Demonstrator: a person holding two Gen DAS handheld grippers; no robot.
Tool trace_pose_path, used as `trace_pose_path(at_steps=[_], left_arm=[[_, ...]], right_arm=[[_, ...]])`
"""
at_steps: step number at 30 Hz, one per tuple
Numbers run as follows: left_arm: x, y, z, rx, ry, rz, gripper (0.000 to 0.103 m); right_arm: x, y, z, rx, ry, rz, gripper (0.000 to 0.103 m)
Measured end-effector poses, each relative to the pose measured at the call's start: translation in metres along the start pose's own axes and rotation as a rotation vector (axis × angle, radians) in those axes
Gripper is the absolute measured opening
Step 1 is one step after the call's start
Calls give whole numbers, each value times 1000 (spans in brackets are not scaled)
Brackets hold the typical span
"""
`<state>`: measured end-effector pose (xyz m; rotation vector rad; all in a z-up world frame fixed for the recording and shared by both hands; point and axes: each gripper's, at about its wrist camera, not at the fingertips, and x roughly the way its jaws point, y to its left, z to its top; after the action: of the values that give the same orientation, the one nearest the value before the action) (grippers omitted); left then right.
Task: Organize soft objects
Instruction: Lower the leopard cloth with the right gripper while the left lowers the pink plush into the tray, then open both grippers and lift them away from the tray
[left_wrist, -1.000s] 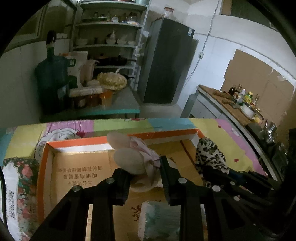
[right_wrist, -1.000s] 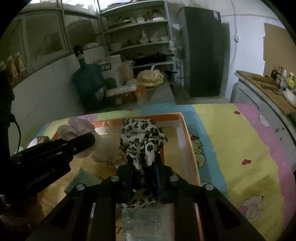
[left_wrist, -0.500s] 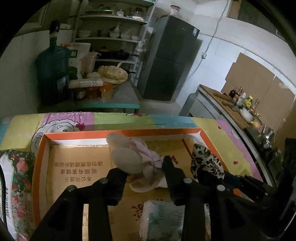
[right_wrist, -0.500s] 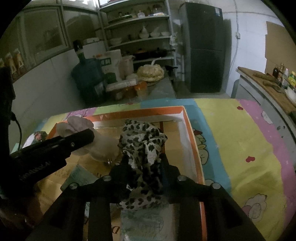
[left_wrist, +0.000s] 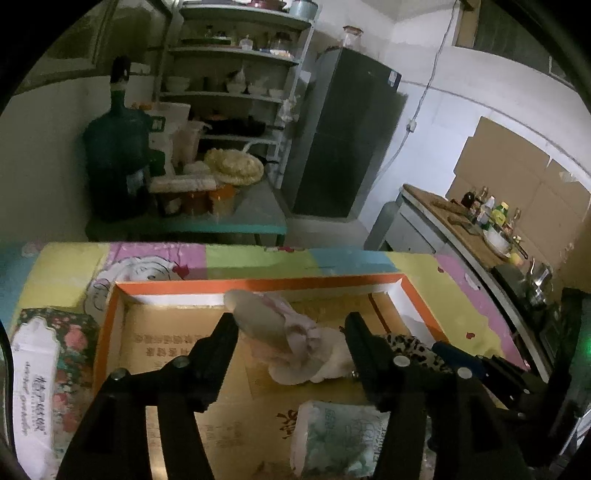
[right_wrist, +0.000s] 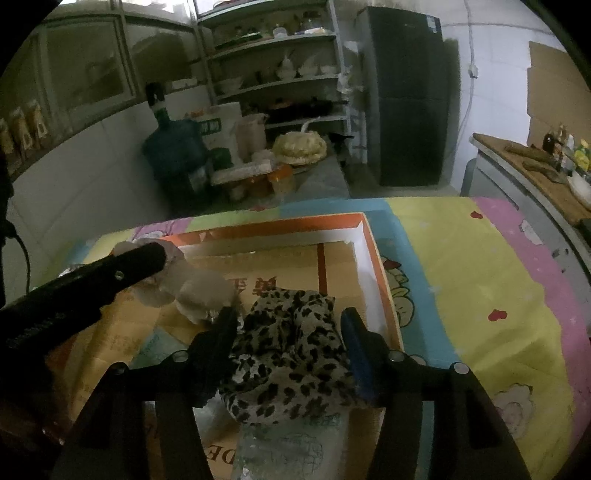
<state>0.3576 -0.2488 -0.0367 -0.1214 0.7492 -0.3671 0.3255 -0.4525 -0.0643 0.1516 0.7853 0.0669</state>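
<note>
A table covered by a pastel patchwork cloth (right_wrist: 461, 280) is seen, with an orange-rimmed cardboard box (left_wrist: 258, 285) set on it. Inside the box, a leopard-print cloth (right_wrist: 291, 354) is heaped near the right wall, between the opening jaws of the right gripper (right_wrist: 288, 325), and no grip on it is seen. A pale pink plush toy (left_wrist: 291, 339) is lying mid-box between the opening jaws of the left gripper (left_wrist: 290, 326), also released. A tissue pack (left_wrist: 332, 435) is placed nearer.
</note>
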Motion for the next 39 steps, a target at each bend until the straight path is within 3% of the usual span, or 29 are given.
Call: trace_pose_path(at_steps=[4, 8, 39], left_arm=[[-14, 1, 3, 2, -44, 3, 61], [-25, 1, 4, 17, -76, 14, 66], [-110, 10, -18, 100, -197, 73, 66]], right_arm=[[-6, -1, -1, 1, -26, -8, 74], [-15, 1, -1, -3, -54, -17, 74], [-84, 51, -21, -55, -150, 7, 74]])
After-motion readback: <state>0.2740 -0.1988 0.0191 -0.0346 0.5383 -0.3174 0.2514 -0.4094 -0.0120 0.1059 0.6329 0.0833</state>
